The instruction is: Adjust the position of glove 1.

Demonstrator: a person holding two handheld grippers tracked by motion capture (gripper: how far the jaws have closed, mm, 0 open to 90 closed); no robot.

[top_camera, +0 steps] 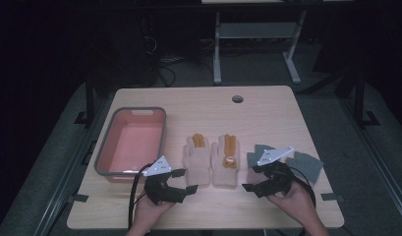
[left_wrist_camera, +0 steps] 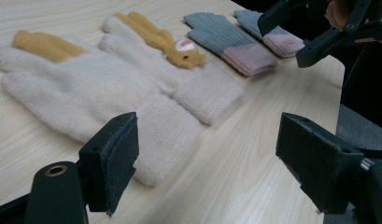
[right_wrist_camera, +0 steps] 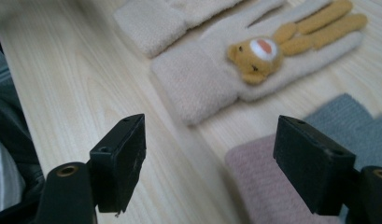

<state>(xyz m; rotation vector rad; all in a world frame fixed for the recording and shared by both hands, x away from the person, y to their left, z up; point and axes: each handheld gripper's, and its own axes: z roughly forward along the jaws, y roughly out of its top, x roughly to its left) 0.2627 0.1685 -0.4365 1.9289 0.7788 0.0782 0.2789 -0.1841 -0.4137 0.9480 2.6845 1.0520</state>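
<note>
Two cream knit gloves lie flat, side by side, in the middle of the table. The left glove (top_camera: 197, 156) (left_wrist_camera: 86, 98) has mustard fingertips, and the right glove (top_camera: 227, 160) (left_wrist_camera: 179, 70) (right_wrist_camera: 254, 70) carries a small bear figure. Two grey gloves with pink cuffs (top_camera: 306, 164) (left_wrist_camera: 228, 39) (right_wrist_camera: 272, 186) lie to their right, partly under my right hand. My left gripper (top_camera: 185, 181) (left_wrist_camera: 209, 154) hovers open just before the left cream glove's cuff. My right gripper (top_camera: 251, 178) (right_wrist_camera: 209, 163) is open too, over the gap between the bear glove's cuff and a pink cuff.
A pink bin with a grey rim (top_camera: 106, 147) stands empty at the table's left. A round cable hole (top_camera: 237, 99) sits near the far edge. Bare wood (top_camera: 257, 118) stretches behind the gloves. Beyond the table stands a white desk frame (top_camera: 217, 49).
</note>
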